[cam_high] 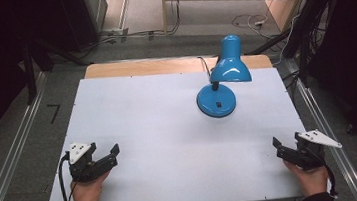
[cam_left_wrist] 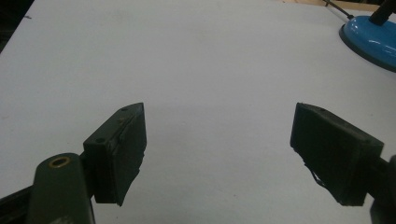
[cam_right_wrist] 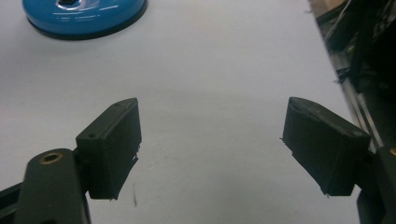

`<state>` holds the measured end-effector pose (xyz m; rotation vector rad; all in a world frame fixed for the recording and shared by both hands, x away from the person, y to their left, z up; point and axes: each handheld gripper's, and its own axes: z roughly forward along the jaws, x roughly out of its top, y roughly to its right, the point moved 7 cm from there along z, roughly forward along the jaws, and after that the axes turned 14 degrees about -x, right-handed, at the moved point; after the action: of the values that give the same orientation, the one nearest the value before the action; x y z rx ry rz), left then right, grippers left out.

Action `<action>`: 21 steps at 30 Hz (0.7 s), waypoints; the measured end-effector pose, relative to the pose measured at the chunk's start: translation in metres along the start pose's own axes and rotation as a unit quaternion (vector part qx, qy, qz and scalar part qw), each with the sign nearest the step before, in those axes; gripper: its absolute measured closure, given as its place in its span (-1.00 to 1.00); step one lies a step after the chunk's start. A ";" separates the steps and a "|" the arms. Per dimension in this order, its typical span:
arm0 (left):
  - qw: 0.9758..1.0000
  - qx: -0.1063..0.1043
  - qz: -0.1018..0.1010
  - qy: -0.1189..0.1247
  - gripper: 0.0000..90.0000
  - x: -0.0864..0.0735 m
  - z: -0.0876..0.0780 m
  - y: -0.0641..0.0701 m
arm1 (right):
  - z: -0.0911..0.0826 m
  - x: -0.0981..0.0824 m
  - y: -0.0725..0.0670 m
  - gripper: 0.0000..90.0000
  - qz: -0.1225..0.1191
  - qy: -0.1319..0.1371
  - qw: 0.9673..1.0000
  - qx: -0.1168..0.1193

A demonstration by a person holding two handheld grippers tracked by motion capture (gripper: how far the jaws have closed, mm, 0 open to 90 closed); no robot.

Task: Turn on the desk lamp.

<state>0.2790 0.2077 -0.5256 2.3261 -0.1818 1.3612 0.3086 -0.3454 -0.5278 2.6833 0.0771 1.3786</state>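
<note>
both tongs wide open, nothing held: my left tongs (cam_high: 113,153) lower left of frame, right tongs (cam_high: 278,148) lower right, parked on the white table (cam_high: 160,132). blue lamp (cam_high: 222,78) stands upper right of centre, well apart, untouched, reachable from either side.

A recording bay in a lab, not a home or an office.

A white board (cam_high: 169,131) lay on a plain wooden tabletop (cam_high: 162,65), and the only furnishing on it was a blue desk lamp (cam_high: 222,78). Aluminium rails (cam_high: 7,168) ran along the floor on both sides of the table, the sort used for framing a test rig. Loose cables (cam_high: 251,21) trailed over the grey carpet (cam_high: 146,8) behind the table, and dark equipment and black drapes closed in the left and right edges. A person's hands (cam_high: 88,198) held instrumented handheld grippers (cam_high: 95,162) with cables trailing from them and a grey tracking plate on top.
</note>
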 end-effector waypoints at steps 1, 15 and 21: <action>1.000 0.000 0.000 0.000 -0.58 0.000 0.000 0.000 | 0.001 0.000 0.000 -0.60 -0.002 0.000 1.000 0.000; 1.000 0.003 -0.006 0.001 -0.58 -0.001 -0.001 -0.002 | 0.002 0.005 -0.021 -0.50 -0.008 0.000 1.000 0.027; 1.000 0.004 -0.004 0.000 -0.57 -0.001 -0.001 -0.002 | 0.004 0.008 -0.024 -0.49 -0.005 -0.003 0.999 0.031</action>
<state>0.2788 0.2099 -0.5268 2.3310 -0.1667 1.3611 0.3172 -0.3210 -0.5269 2.7332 0.1353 1.3891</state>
